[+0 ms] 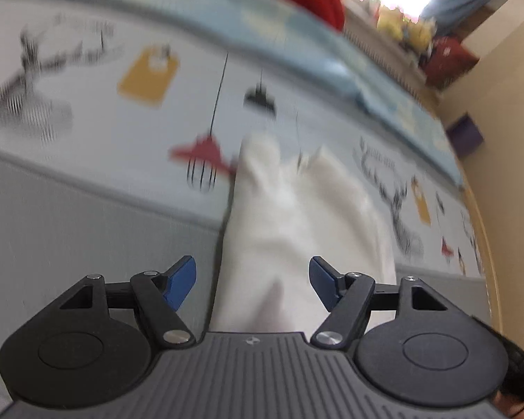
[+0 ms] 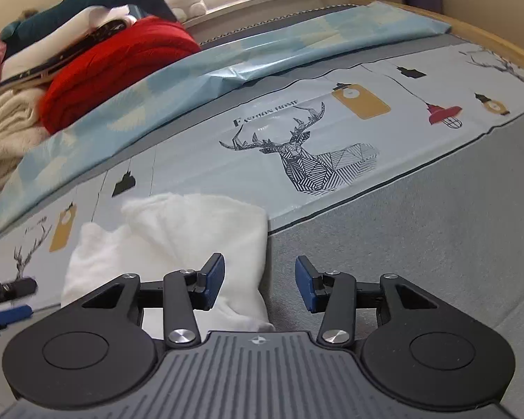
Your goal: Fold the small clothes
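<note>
Closest to you, your left gripper [image 1: 252,281] has its jaws spread wide, holding nothing, with the white garment [image 1: 297,223] lying between and beyond them; that view is blurred, so the cloth's edges are hard to read. Your right gripper [image 2: 259,282] is also wide open and empty, its left pad over the garment's [image 2: 178,244] right-hand edge and its right pad over bare grey bed [image 2: 419,230] surface. The garment sits rumpled, half on the grey surface and half on the deer-printed sheet [image 2: 297,153].

For a clean fold, judge where the true hem or corner is before you close: the near end looks bunched, so pinch only one layer at each side, and lift both sides evenly so the cloth does not twist. Let the left view settle before committing.

Further off, a light blue sheet [image 2: 227,70] lies rucked along the print. Behind it, a red blanket [image 2: 115,66] and a pile of bedding [image 2: 10,132] sit well apart from the garment. Soft toys [image 2: 185,0] line the windowsill. Nothing appears to block the fold.
</note>
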### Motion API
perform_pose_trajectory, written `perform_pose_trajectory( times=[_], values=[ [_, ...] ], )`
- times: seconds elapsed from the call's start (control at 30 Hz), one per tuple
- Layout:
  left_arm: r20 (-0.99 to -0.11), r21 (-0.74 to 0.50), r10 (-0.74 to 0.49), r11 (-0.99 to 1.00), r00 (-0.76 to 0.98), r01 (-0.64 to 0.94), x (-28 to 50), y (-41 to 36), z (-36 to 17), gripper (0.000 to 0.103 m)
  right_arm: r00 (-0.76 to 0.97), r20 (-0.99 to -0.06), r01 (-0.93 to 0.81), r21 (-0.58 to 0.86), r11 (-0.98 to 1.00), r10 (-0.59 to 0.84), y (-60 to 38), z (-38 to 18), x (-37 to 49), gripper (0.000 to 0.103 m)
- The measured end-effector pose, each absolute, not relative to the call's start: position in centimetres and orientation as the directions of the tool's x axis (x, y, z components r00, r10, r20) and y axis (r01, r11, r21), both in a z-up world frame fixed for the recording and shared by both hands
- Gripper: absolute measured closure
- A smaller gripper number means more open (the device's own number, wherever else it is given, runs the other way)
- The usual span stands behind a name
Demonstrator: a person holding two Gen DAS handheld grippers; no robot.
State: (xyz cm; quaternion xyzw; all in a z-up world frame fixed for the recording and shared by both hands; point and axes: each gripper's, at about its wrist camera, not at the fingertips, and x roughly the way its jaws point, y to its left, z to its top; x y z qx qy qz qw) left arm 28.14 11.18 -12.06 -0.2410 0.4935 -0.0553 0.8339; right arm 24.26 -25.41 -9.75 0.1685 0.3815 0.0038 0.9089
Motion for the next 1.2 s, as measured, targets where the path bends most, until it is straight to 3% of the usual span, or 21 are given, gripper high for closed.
perform_pose_trajectory(
  times=[0.07,0.2,0.23,0.3,0.5,0.6,0.63,0.7,0.77,0.83,0.87,0.93,1.0,1.13,1.2],
  values=[
    [-0.832,-0.449,-0.335,0.875,0.442,-0.182,28.3,11.5,-13.5,0.029,0.663,-0.725,0.109,0.341,0.934,0.187,-25.2,-10.6,24.6,0.054],
    [-0.857,-0.482,-0.402,0.846,0.322,-0.226,27.8,11.4,-16.5,0.053,0.445,-0.849,0.124,0.372,0.92,0.284,-24.6,-13.8,24.9,0.054],
    [-0.858,-0.468,-0.387,0.859,0.338,-0.206,27.6,11.0,-16.2,0.057,0.428,-0.857,0.119,0.368,0.922,0.287,-24.4,-14.1,24.7,0.058],
    [-0.857,-0.437,-0.362,0.887,0.367,-0.146,27.4,10.3,-15.2,0.059,0.461,-0.837,0.098,0.379,0.92,0.295,-24.3,-13.6,24.4,0.089],
    [-0.864,-0.372,-0.306,0.923,0.399,-0.098,26.5,9.8,-13.3,0.06,0.569,-0.794,0.104,0.326,0.94,0.213,-24.8,-12.1,23.8,0.09],
    [-0.872,-0.354,-0.321,0.935,0.37,-0.022,26.1,8.6,-12.6,0.06,0.548,-0.809,0.095,0.312,0.945,0.213,-24.8,-12.0,23.8,0.084],
    [-0.897,-0.296,-0.282,0.955,0.341,0.012,25.8,7.9,-13.0,0.056,0.534,-0.814,0.094,0.323,0.942,0.226,-24.8,-12.3,23.9,0.077],
    [-0.944,-0.15,-0.166,0.986,0.286,0.077,25.1,6.7,-14.1,0.055,0.459,-0.855,0.083,0.311,0.947,0.241,-24.7,-13.0,23.7,0.071],
    [-0.949,-0.091,-0.118,0.99,0.291,0.104,24.4,6.3,-14.1,0.055,0.348,-0.919,0.064,0.218,0.974,0.183,-24.2,-14.4,23.3,0.062],
    [-0.933,-0.058,-0.097,0.991,0.346,0.122,23.4,6.1,-12.6,0.055,0.344,-0.929,0.071,0.171,0.983,0.137,-24.5,-14.0,22.9,0.06],
    [-0.921,-0.034,-0.083,0.99,0.38,0.134,22.8,5.9,-11.8,0.053,0.365,-0.922,0.083,0.172,0.982,0.131,-24.9,-13.3,22.6,0.06],
    [-0.896,0.026,-0.048,0.987,0.442,0.158,21.2,5.7,-10.1,0.034,0.414,-0.907,0.103,0.128,0.986,0.074,-25.4,-11.8,21.9,0.061],
    [-0.875,0.085,-0.01,0.981,0.483,0.175,19.5,5.4,-8.6,0.024,0.478,-0.879,0.099,0.067,0.993,0.012,-25.9,-10.1,20.7,0.061],
    [-0.821,0.133,0.01,0.976,0.571,0.174,15.5,5.2,-4.9,0.019,0.605,-0.795,0.058,0.095,0.994,0.041,-27.0,-6.8,18.0,0.059],
    [-0.778,0.125,-0.001,0.98,0.628,0.156,13.1,5.0,-3.0,0.018,0.661,-0.748,0.008,0.094,0.996,0.066,-26.9,-5.2,16.1,0.051]
  ],
)
